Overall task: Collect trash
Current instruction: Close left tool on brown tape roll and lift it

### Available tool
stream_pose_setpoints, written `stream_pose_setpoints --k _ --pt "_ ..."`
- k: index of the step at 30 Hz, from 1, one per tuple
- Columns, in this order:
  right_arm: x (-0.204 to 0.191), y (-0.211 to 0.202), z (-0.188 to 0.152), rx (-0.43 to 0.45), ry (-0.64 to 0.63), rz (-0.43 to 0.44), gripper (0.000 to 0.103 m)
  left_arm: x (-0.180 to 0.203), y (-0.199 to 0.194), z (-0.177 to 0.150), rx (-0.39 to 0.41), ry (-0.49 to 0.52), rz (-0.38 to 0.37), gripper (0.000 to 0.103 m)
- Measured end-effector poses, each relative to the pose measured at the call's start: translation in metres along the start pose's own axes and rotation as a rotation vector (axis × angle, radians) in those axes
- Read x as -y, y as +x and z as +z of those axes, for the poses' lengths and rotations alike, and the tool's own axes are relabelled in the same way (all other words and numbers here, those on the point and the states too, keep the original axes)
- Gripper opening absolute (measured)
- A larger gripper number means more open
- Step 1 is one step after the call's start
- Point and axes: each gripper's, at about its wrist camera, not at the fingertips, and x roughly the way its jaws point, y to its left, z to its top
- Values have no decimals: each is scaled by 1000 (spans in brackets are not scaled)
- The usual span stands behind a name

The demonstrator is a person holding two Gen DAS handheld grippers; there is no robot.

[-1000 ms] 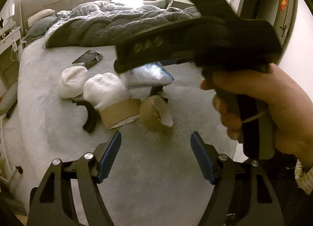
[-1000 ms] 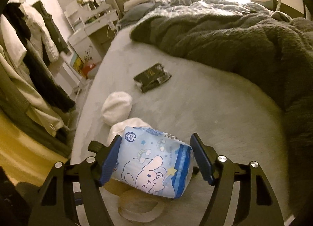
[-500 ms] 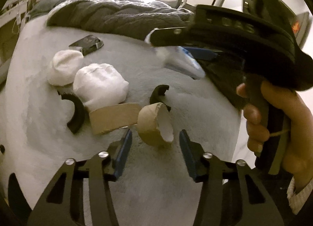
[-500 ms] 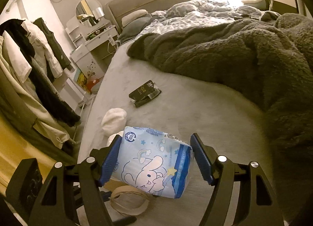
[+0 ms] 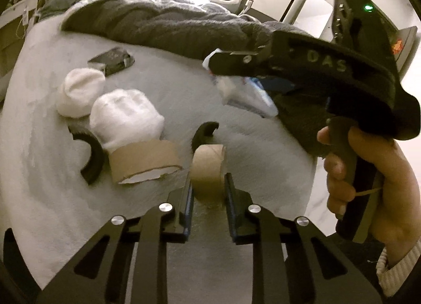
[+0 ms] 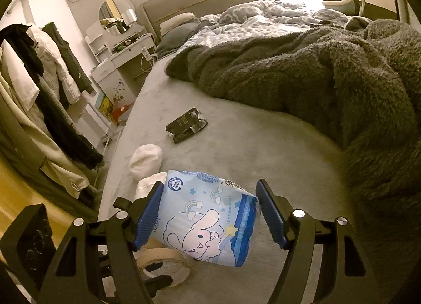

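- Left gripper (image 5: 208,185): my fingers are closed on the brown tape roll (image 5: 208,169), one pad on each flat side; the roll stands on edge on the grey bed sheet (image 5: 236,272).
- Right gripper (image 6: 210,214): it clamps a blue-and-white tissue pack (image 6: 208,219) printed with a cartoon rabbit; the pack hangs above the sheet. In the left view I see this same gripper, held by my right hand (image 5: 368,185), up and to the right of the roll.
- Torn cardboard strip (image 5: 144,162): it lies just left of the tape roll, curled, touching the nearer white wad (image 5: 126,117).
- Second white wad (image 5: 79,93): it sits just behind and left of the first.
- Black curved pieces: one (image 5: 89,156) lies left of the cardboard; another (image 5: 204,133) rises directly behind the roll.
- Dark wrapper (image 6: 186,126): it lies flat farther up the sheet, apart from the other litter.
- Grey fleece blanket (image 6: 315,80): it is heaped across the far half of the bed.
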Motion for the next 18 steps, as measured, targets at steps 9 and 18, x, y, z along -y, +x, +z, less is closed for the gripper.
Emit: stream_pose_setpoints --k 9,18 --pt "-18 -2 6 13 -24 4 72 1 -33 2 76 75 70 23" --pt "-47 10 10 -3 -29 39 72 -24 -72 -1 140 65 147 23"
